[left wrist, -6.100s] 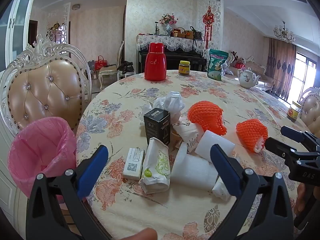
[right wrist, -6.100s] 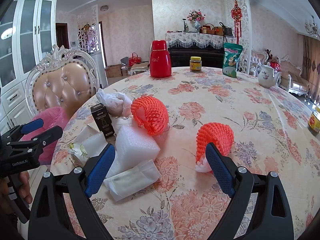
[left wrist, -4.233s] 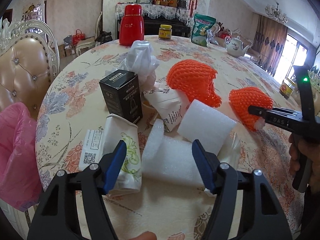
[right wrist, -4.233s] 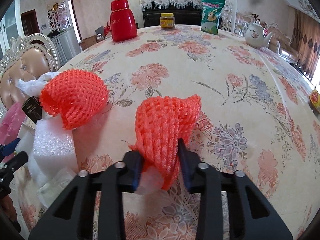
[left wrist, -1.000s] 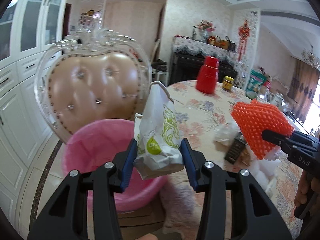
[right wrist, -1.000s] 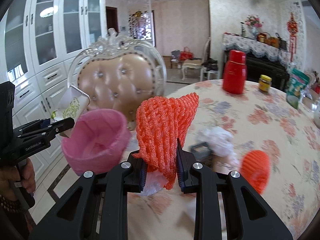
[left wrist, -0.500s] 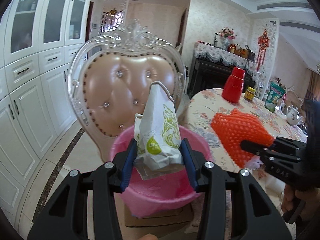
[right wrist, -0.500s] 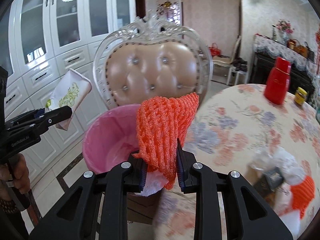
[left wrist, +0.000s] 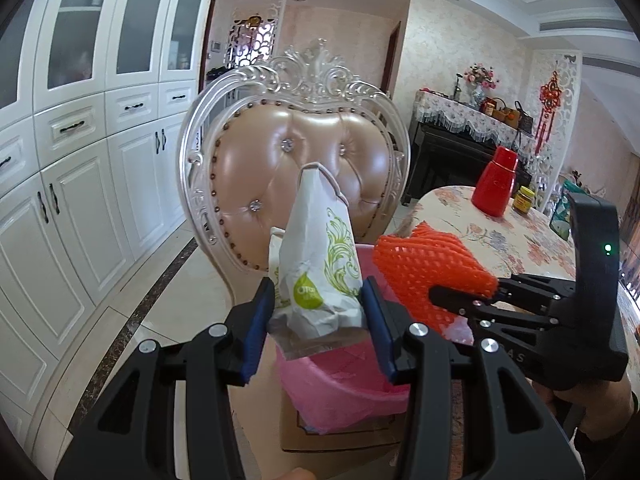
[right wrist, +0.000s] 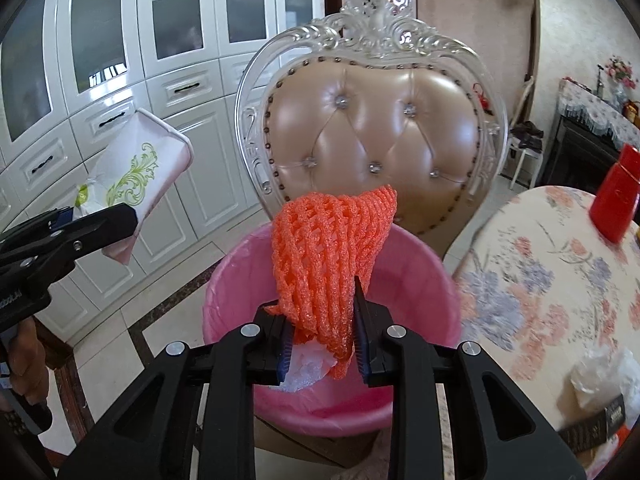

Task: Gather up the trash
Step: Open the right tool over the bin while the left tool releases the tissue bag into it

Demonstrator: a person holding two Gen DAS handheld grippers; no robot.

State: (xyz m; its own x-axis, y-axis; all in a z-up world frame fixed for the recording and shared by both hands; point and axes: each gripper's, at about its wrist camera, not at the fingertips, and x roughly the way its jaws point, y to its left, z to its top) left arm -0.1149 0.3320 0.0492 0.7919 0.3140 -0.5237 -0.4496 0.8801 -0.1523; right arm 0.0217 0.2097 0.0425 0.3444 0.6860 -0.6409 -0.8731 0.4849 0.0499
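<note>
My left gripper point(left wrist: 318, 322) is shut on a white paper bag with green print point(left wrist: 318, 264) and holds it upright over the near rim of the pink-lined trash bin point(left wrist: 340, 384). My right gripper point(right wrist: 320, 344) is shut on an orange foam net point(right wrist: 328, 248) with a scrap of white plastic under it, held above the bin's opening point(right wrist: 416, 280). In the left wrist view the right gripper point(left wrist: 464, 300) and its net point(left wrist: 428, 268) come in from the right. In the right wrist view the left gripper point(right wrist: 80, 236) and the bag point(right wrist: 136, 168) are at the left.
An ornate chair with a tan padded back point(right wrist: 376, 132) stands right behind the bin. The floral table point(right wrist: 552, 288) is on the right with a red flask point(right wrist: 616, 196), a black box point(right wrist: 592, 428) and white wrapping. White cabinets point(left wrist: 72, 160) line the left wall.
Both grippers have swung further left from the table toward the bin; the bag and the net now hang above it, and the chair fills more of both views.
</note>
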